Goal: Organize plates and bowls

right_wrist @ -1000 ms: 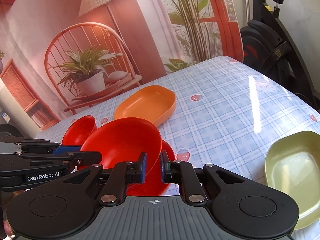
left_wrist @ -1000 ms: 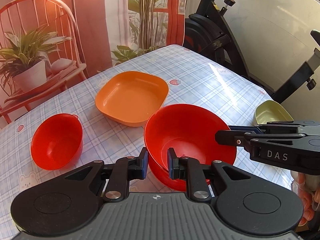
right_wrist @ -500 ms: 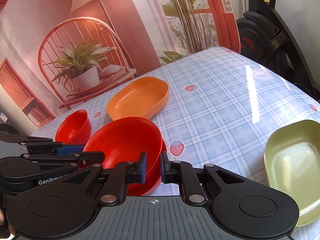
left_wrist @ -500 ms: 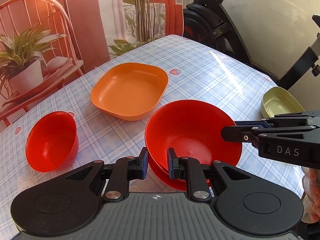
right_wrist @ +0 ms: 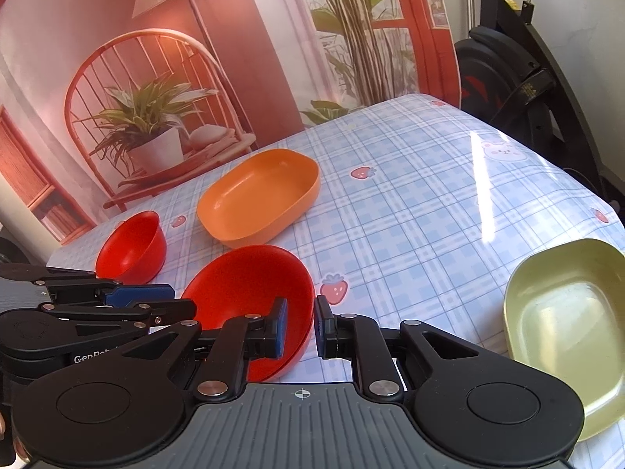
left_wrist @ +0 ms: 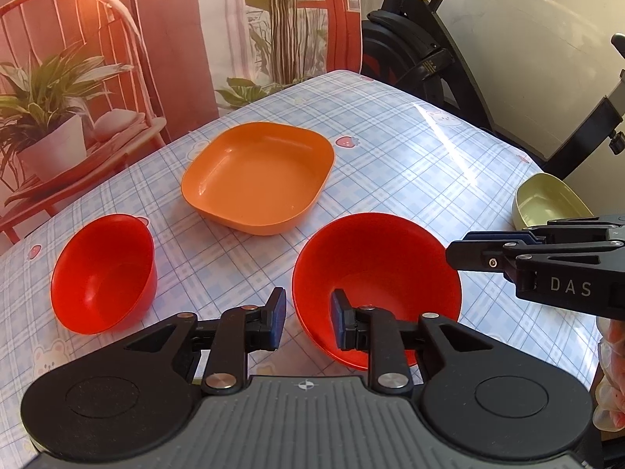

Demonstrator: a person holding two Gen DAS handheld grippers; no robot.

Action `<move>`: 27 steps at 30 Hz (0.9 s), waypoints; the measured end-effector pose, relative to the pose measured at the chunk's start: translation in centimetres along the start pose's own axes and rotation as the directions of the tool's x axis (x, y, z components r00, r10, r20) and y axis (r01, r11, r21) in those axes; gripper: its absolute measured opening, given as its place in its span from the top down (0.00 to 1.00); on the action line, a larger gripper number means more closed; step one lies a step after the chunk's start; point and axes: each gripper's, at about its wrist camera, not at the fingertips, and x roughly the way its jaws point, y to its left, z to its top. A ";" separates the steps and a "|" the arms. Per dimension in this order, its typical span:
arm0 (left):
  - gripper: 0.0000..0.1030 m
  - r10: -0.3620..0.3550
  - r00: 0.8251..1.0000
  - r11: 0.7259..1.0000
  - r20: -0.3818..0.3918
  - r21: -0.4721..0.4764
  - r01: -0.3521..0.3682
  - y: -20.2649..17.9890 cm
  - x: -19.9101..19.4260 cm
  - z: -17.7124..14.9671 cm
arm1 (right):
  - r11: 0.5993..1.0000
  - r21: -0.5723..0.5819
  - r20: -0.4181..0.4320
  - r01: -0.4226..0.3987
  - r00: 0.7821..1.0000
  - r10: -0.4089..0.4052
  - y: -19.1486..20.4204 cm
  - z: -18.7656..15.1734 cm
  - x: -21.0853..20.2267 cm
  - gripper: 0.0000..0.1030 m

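Left gripper (left_wrist: 304,320), low middle of left wrist view: jaws just opened, now apart, near rim of big red bowl (left_wrist: 377,277) between them, pads not pressing it. Right gripper (right_wrist: 300,326), low middle of right wrist view: jaws a little apart around same bowl's rim; grip or loose, cannot tell. Bowl sits on checked tablecloth (left_wrist: 410,164). Small red bowl (left_wrist: 102,273) at left. Orange plate (left_wrist: 258,178) above middle. Green plate (right_wrist: 566,328) at right edge, well apart.

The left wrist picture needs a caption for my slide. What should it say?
Left tool open astride the big red bowl's near rim, beside a small red bowl and an orange plate.
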 end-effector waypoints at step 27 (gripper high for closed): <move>0.62 0.157 0.970 0.933 0.187 -0.350 -0.083 16.8 -5.5 -3.3 | 0.958 -0.274 0.018 -0.082 0.996 0.090 11.5 3.9 2.3 0.73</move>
